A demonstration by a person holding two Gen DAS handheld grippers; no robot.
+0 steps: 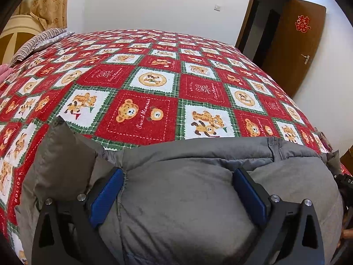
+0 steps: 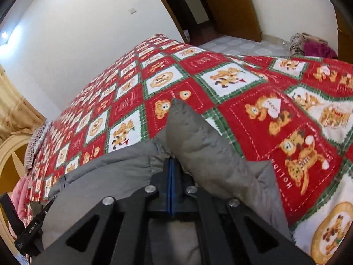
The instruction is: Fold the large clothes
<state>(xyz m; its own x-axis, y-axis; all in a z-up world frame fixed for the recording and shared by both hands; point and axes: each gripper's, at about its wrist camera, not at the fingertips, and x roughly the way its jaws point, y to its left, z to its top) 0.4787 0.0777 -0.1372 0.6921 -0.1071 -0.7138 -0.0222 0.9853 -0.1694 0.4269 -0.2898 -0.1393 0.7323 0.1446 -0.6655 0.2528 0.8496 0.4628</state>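
- Grey padded coat (image 1: 187,190) lies on a bed, on top of a red, white and green bedspread (image 1: 141,114) printed with teddy bears, at the bedspread's near edge.
- Folding seems to be in its early or middle part: the coat is bunched into a thick heap rather than a flat, squared bundle.
- One flap, perhaps a sleeve or a corner, (image 2: 194,137) stands up from the coat and leans over the bedspread; it is not yet laid flat.
- Still to do, by my judgement: bring loose parts in over the body, flatten, and square up the stack.
- The coat looks puffy, quilted and matte, with stitched seams and soft creases; it will likely spring back when let go.
- Left tongs (image 1: 178,198) are spread wide, with a mound of coat between the blue pads (image 1: 106,198); whether the pads press on it is unclear.
- Right tongs (image 2: 171,165) are pressed together at the base of the upright flap; whether any cloth is pinched cannot be told.
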